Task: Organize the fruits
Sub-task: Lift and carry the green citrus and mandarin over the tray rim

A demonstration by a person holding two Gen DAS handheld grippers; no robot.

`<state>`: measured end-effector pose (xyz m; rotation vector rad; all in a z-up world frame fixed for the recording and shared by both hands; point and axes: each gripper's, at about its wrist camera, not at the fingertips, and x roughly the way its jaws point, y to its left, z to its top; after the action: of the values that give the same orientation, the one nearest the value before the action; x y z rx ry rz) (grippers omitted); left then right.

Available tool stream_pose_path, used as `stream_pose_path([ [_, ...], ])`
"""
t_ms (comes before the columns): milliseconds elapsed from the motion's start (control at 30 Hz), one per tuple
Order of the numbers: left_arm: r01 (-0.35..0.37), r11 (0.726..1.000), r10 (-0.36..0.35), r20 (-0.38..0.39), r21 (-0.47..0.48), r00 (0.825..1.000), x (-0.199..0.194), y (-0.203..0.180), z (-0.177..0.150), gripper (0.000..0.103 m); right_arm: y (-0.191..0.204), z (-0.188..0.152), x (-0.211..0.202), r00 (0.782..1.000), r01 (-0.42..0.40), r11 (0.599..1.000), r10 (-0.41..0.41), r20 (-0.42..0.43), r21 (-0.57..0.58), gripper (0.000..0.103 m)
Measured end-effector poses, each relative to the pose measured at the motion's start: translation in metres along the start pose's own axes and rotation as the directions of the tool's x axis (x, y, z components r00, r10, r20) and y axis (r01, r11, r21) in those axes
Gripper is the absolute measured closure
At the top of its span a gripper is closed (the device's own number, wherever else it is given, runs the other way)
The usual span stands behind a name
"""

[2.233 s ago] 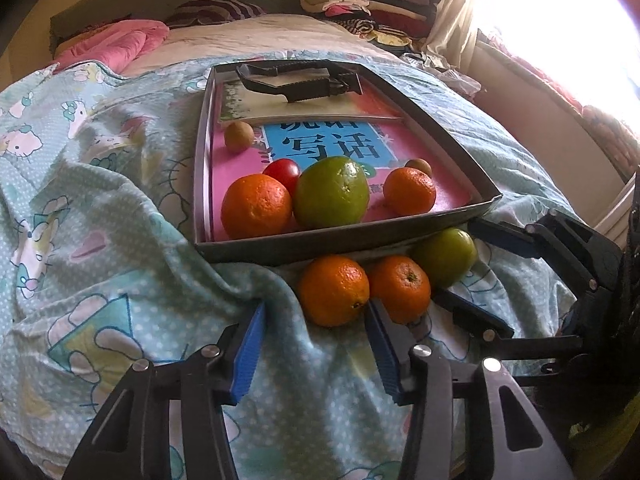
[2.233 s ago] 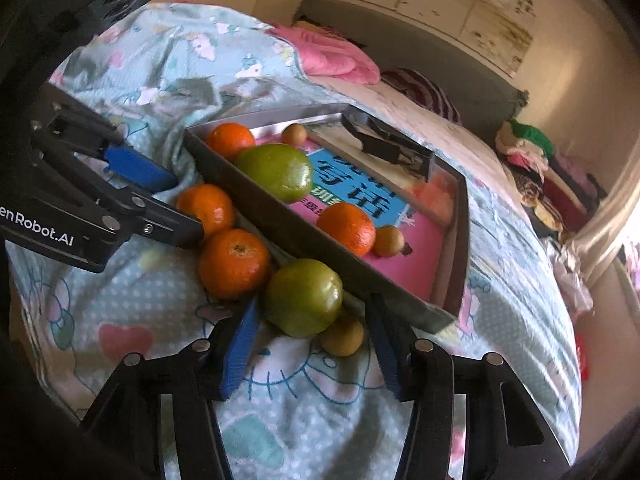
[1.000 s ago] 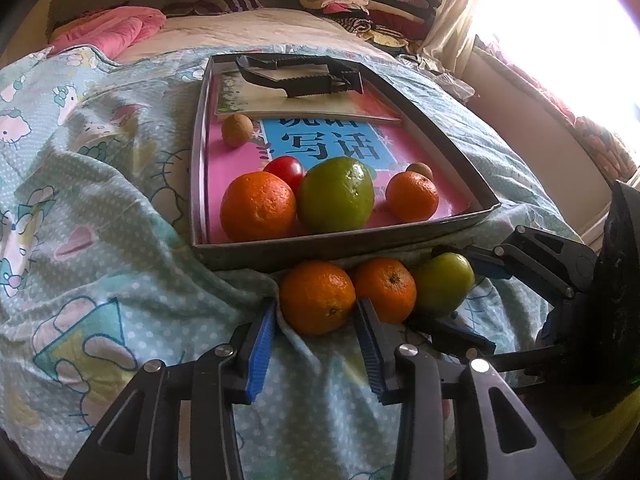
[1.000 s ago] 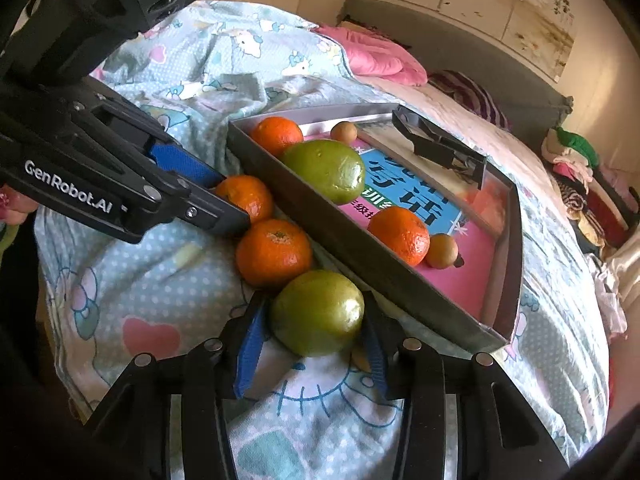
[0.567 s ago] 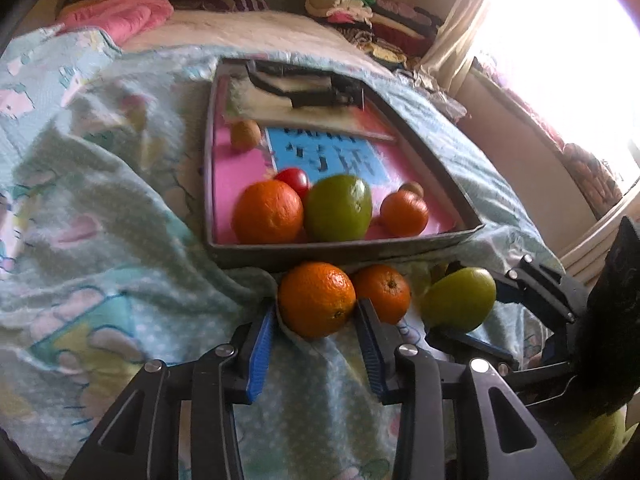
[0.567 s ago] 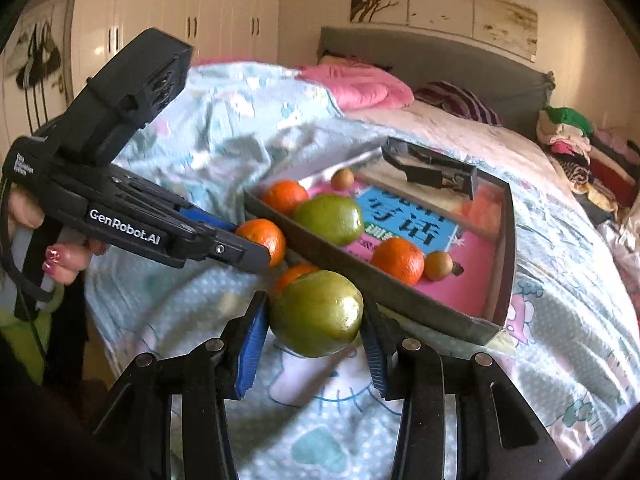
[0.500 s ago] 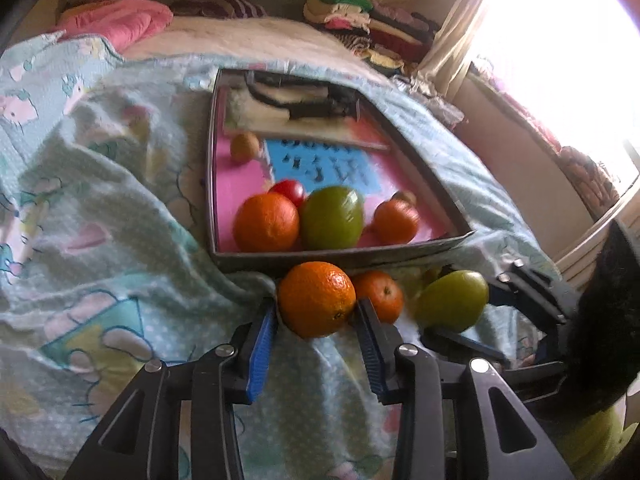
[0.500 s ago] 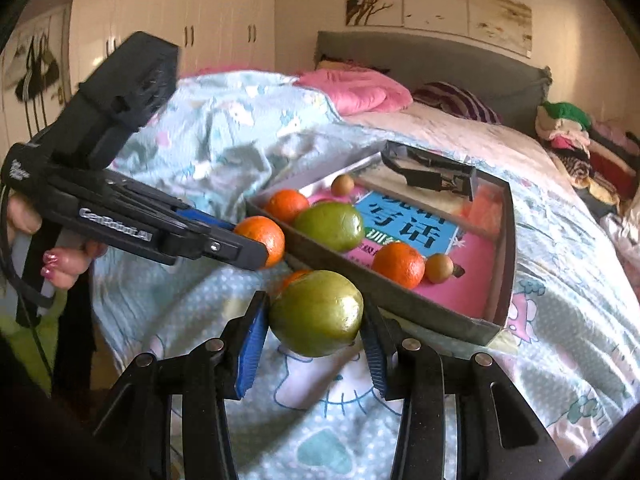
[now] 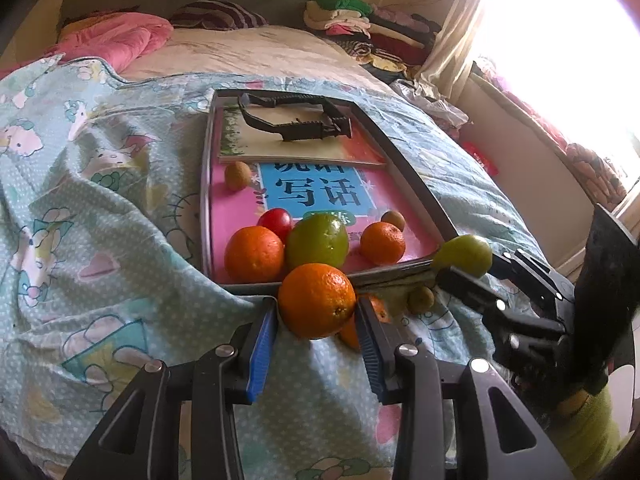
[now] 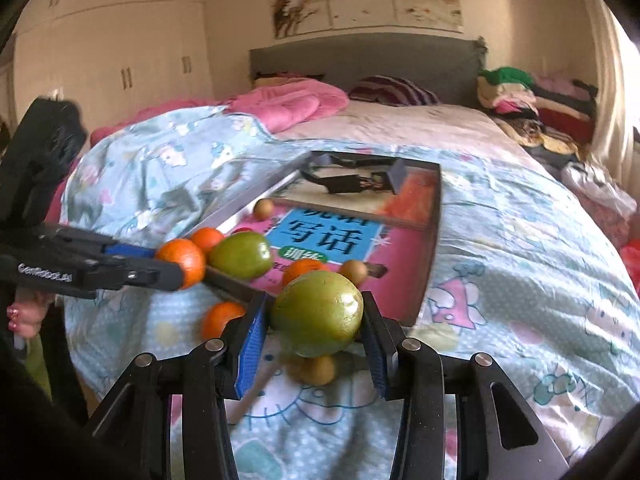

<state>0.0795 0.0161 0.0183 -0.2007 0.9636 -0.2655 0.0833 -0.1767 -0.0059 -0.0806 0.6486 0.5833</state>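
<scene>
The left gripper [image 9: 316,312] has its two blue pads closed against the sides of an orange [image 9: 317,300], which fills the narrow gap between them and hangs clear of the bedspread [image 9: 100,240], just in front of the near wall of the tray [image 9: 206,200]. From the right wrist view the same gripper comes in from the left with the orange [image 10: 182,262] at its tip, close to the tray's near corner.

The right gripper [image 10: 316,332] is likewise closed on fruit: its pads press both sides of a green fruit [image 10: 318,312], held off the bed. In the left wrist view that green fruit [image 9: 464,254] sits at the tip of the right gripper, level with the tray's near right corner.

Left lying on the bedspread beside the tray are a second orange [image 10: 220,318], partly hidden behind the left gripper's right finger in the left view, and a small brown fruit [image 9: 420,298], which lies under the held green fruit in the right view.

Inside the tray, on a pink and blue book [image 9: 312,192], lie a large orange [image 9: 254,254], a red fruit [image 9: 276,220], a big green fruit [image 9: 318,240], a smaller orange [image 9: 382,242] and two small brown fruits, one near the left wall [image 9: 238,176] and one behind the smaller orange [image 9: 394,220]. A black clamp-like tool [image 9: 296,120] rests on a second book at the far end.

A person's hand [image 10: 24,314] with painted nails shows at the left edge of the right view.
</scene>
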Motion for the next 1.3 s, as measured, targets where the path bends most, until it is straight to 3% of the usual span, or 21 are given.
stream_pose_path([
  [500, 0.001, 0.998, 0.002, 0.048, -0.069, 0.999, 0.002, 0.011, 0.017, 0.063, -0.012, 0.0, -0.001, 1.0, 0.003, 0.999, -0.004, 0.01, 0.051, 0.057],
  [1300, -0.115, 0.992, 0.114, 0.03, 0.044, 0.993, 0.029, -0.002, 0.026, 0.062, -0.011, 0.0, 0.002, 1.0, 0.006, 0.999, -0.006, 0.007, 0.052, 0.057],
])
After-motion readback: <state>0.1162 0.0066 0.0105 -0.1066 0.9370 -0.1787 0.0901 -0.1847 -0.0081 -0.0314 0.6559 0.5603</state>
